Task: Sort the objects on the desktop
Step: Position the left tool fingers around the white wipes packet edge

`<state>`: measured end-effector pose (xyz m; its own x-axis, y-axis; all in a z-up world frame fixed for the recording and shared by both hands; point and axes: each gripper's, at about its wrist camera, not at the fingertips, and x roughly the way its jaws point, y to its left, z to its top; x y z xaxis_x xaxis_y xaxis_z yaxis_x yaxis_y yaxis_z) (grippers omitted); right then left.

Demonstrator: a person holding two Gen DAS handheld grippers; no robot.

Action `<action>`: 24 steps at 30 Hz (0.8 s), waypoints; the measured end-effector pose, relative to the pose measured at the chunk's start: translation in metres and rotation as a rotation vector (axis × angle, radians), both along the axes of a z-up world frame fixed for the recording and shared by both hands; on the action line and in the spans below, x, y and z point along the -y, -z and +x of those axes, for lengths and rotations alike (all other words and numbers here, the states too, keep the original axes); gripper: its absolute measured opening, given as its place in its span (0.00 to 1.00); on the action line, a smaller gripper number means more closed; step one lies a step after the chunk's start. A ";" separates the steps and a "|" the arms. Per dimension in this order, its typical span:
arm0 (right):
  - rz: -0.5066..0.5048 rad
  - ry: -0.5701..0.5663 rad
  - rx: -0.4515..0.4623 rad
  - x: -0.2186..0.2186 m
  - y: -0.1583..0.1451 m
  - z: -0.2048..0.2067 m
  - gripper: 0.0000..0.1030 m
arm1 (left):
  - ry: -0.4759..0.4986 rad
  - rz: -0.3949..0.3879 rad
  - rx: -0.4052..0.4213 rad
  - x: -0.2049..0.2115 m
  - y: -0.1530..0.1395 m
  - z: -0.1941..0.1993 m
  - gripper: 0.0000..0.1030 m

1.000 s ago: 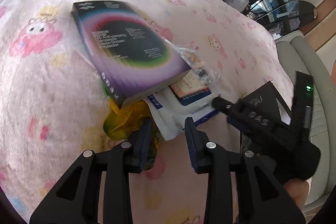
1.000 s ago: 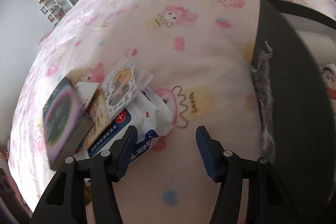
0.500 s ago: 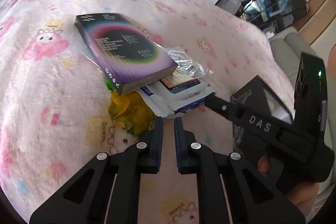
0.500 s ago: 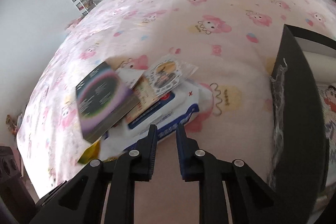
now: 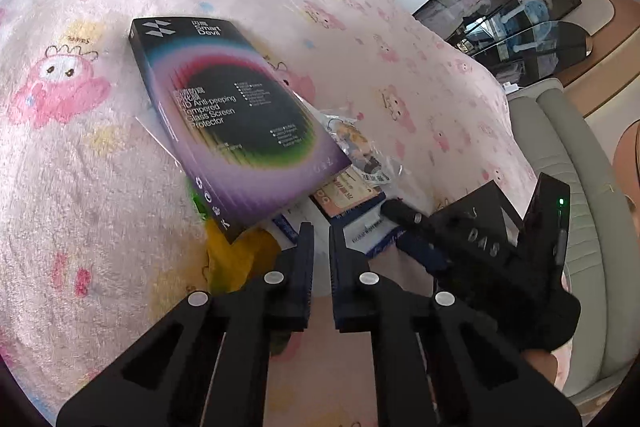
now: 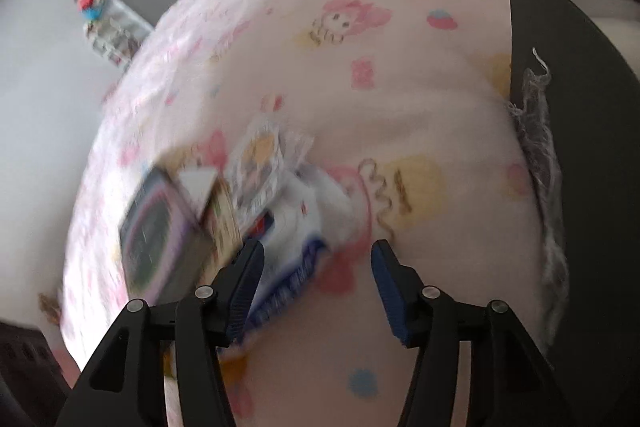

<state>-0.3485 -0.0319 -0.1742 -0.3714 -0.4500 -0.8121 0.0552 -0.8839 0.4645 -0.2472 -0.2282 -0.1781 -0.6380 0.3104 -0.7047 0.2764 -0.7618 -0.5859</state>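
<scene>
Left gripper (image 5: 321, 247): angled down toward the near edge of the pile; jaws drawn together, only a thin slit between the pads, nothing caught there.
Right gripper (image 6: 316, 279): tilted steeply down over the blanket; jaws opening, about half spread, bare blanket between the tips, left pad just beside the white pack, contact impossible to tell through the blur.
Right gripper from the left wrist view (image 5: 472, 251): black body marked DAS, green light lit, reaching in from the right, tip at the pile's right edge.
Hand (image 5: 540, 363): only a small patch visible below the right gripper's body.
Screen protector box (image 5: 236, 119): dark, rainbow ring print, topmost in the pile, tilted, one corner jutting toward the grippers.
Orange card pack (image 5: 348, 193): under the box's right end, partly covered.
Clear crinkled packet (image 5: 360, 151): beside the box, on top of the card pack's far end.
White pack with blue print (image 6: 296, 227): bottom of the pile, nearest the right gripper.
Yellow wrapper (image 5: 240, 255): crumpled, under the box's near corner, just left of the left gripper.
Pink cartoon blanket (image 5: 80, 187): under everything.
Black bin (image 6: 580, 127): at the right edge of the right wrist view, frayed white threads on its rim, well apart from the pile.
</scene>
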 end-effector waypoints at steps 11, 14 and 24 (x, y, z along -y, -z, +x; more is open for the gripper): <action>0.151 -0.163 -0.102 0.026 -0.028 0.025 0.33 | 0.014 -0.015 -0.030 -0.008 -0.012 0.017 0.02; 0.143 -0.173 -0.093 0.022 -0.033 0.035 0.33 | 0.001 -0.004 -0.013 -0.005 -0.009 0.022 0.02; 0.216 -0.051 -0.104 0.004 -0.031 0.030 0.41 | -0.051 -0.038 0.006 0.012 -0.003 0.017 0.39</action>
